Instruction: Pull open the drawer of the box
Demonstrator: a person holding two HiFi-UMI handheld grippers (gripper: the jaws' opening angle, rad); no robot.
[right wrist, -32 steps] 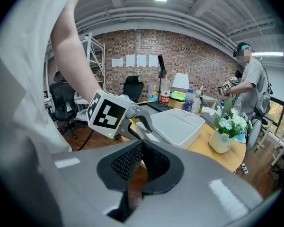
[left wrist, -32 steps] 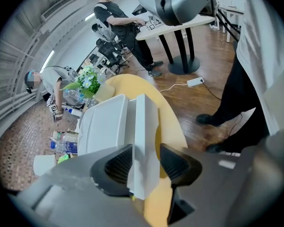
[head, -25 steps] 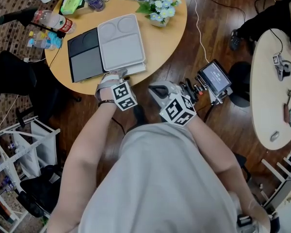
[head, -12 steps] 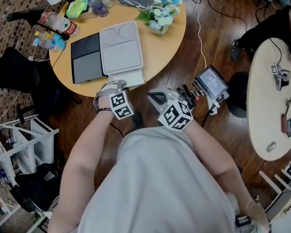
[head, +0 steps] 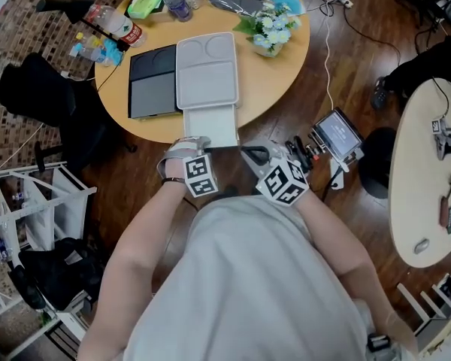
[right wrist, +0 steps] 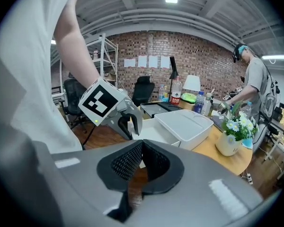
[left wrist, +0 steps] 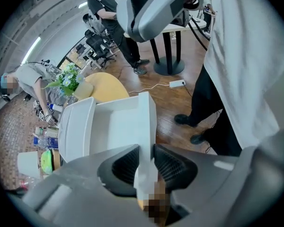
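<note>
white drawer (head: 210,125) sticks out of the box (head: 207,70) past the bench (head: 282,74) edge. left tool (head: 189,143) pinches its front wall; right tool (head: 252,154) is closed, empty.

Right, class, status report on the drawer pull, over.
Left gripper clamped on the drawer front wall. Right gripper shut, empty, off to the side. Drawer well out of white box. Nothing seen blocking it.

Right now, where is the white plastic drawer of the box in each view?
Head view: white plastic drawer, upper centre, pulled out of the white box.
Left gripper view: drawer at centre; the left gripper is shut on its front wall.
Right gripper view: drawer at centre, behind the left gripper.
Shared landmark: pot of white flowers, in all three.
</note>
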